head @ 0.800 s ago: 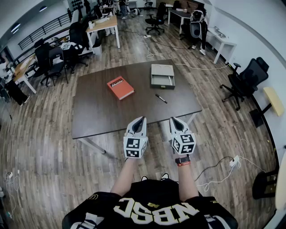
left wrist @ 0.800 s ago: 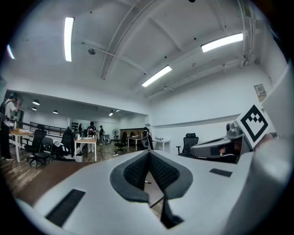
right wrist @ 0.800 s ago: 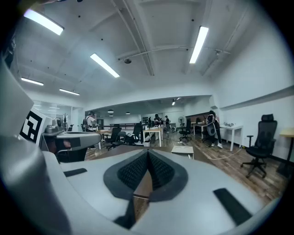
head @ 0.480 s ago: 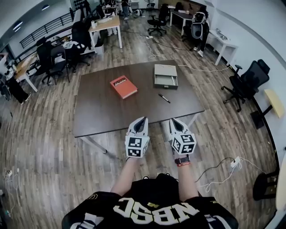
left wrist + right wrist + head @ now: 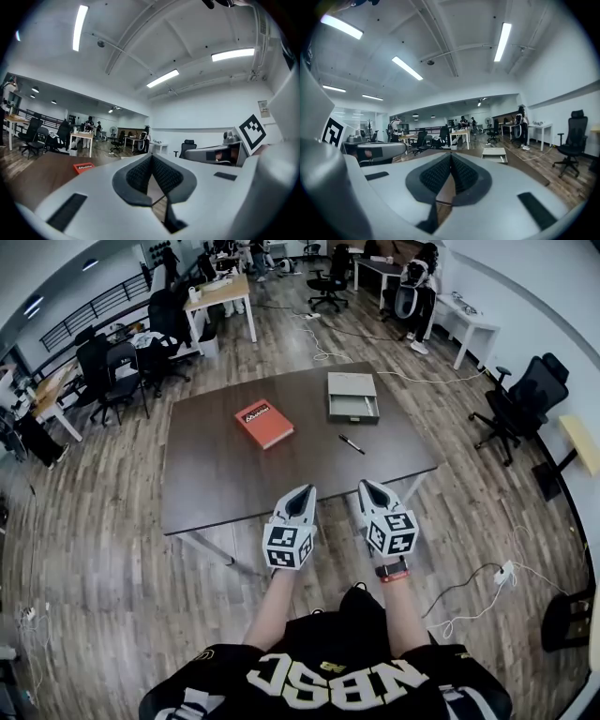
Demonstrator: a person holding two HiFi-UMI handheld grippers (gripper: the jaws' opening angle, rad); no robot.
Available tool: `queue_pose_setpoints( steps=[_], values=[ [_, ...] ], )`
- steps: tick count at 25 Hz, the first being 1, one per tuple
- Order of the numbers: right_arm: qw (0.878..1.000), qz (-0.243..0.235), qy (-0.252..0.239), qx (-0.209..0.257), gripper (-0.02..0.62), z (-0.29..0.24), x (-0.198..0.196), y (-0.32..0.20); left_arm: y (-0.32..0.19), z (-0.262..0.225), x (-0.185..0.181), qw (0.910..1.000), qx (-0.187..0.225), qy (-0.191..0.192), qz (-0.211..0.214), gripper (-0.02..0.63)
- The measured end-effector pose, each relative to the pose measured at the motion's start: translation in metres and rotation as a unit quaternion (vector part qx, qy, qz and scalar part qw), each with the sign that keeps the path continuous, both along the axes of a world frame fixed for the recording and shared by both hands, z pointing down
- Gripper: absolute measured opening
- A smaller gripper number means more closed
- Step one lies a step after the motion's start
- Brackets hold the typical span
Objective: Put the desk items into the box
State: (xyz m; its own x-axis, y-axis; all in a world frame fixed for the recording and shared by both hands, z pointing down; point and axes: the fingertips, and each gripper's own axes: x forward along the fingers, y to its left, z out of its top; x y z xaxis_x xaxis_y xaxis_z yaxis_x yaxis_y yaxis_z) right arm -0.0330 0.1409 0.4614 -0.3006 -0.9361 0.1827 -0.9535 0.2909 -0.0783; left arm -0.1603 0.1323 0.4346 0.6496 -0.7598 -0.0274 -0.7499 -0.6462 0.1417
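Note:
On the dark brown table (image 5: 234, 474) lie a red book (image 5: 263, 424), a black pen (image 5: 352, 444) and an open grey box (image 5: 352, 397) at the far side. My left gripper (image 5: 304, 490) and right gripper (image 5: 367, 486) hover side by side at the table's near edge, both shut and holding nothing. In the left gripper view the pads (image 5: 140, 174) meet at the tip, and the red book (image 5: 83, 167) lies far ahead on the left. The right gripper view shows its shut pads (image 5: 464, 174) and the grey box (image 5: 494, 153) ahead on the right.
Black office chairs (image 5: 518, 401) stand to the right of the table, and other desks (image 5: 221, 296) with chairs fill the back of the room. White cables (image 5: 473, 589) trail across the wooden floor at the lower right. A person (image 5: 412, 282) stands at a far desk.
The head view has drifted a little, so table and grippers sit slightly further right in the picture. Both grippers stay shut side by side. Book, pen and box have not moved.

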Motion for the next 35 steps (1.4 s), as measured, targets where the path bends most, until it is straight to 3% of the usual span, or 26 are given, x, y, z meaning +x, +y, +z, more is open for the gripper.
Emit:
queue_pose_setpoints(
  steps=[9,15,23,28,35],
  values=[
    [1.000,-0.024,-0.010,-0.017,0.009,0.023,0.023,-0.065,-0.061,0.024,0.030,0.9995,-0.017,-0.013,-0.021,0.014],
    [0.999,-0.045,-0.024,-0.013,0.009,0.008,0.063,-0.141,-0.135,0.005,0.078,0.9988,0.000,-0.024,-0.042,0.014],
    [0.997,-0.060,-0.030,-0.027,0.009,0.010,0.116,-0.204,-0.198,0.013,0.140,0.9975,-0.015,-0.042,-0.056,0.015],
    [0.997,-0.054,-0.032,-0.045,0.009,0.025,0.149,-0.228,-0.222,0.018,0.163,0.9964,-0.020,-0.051,-0.065,0.015],
    [0.991,-0.093,-0.023,-0.091,0.009,0.063,0.160,-0.250,-0.239,0.058,0.184,0.9933,-0.062,-0.078,-0.058,0.015]
  ],
)
